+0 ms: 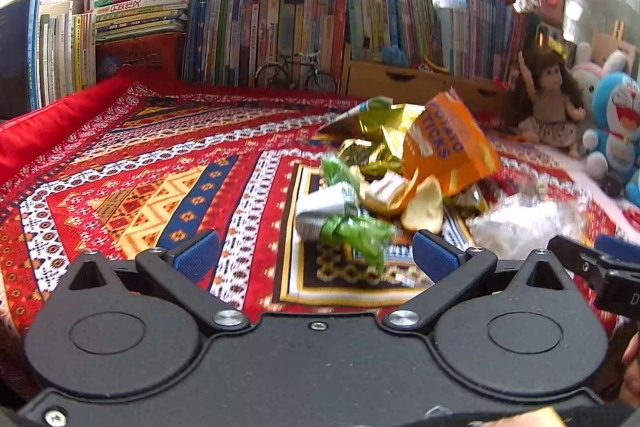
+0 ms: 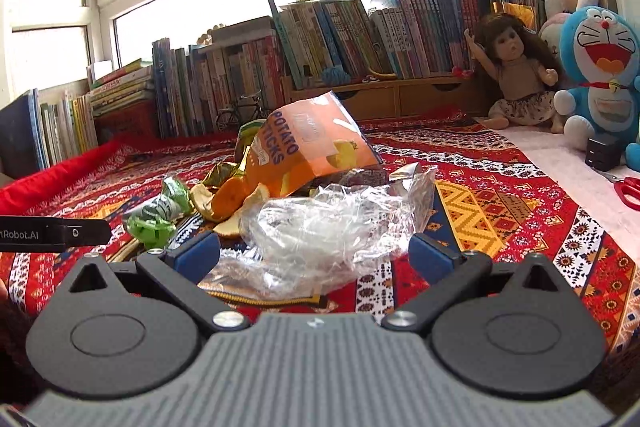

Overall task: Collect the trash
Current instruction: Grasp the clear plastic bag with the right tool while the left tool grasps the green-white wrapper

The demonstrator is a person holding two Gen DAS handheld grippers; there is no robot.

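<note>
A heap of trash lies on the patterned red cloth (image 1: 120, 163). It holds an orange potato-sticks bag (image 1: 448, 147) (image 2: 308, 151), gold foil wrappers (image 1: 372, 143), orange peel (image 1: 424, 203) (image 2: 228, 199), a crumpled green-and-white wrapper (image 1: 340, 215) (image 2: 164, 211) and a clear plastic bag (image 2: 328, 227) (image 1: 516, 227). My left gripper (image 1: 316, 259) is open, its blue pads on either side of the green wrapper. My right gripper (image 2: 316, 255) is open around the near edge of the clear bag. Neither holds anything.
Books (image 1: 260, 27) line the back under the window, with a small model bicycle (image 1: 296, 71) and a wooden drawer box (image 2: 400, 95). A doll (image 2: 516, 67) and a blue plush toy (image 2: 600, 67) sit at the right. Red scissors (image 2: 628, 189) lie near a black box (image 2: 604, 151).
</note>
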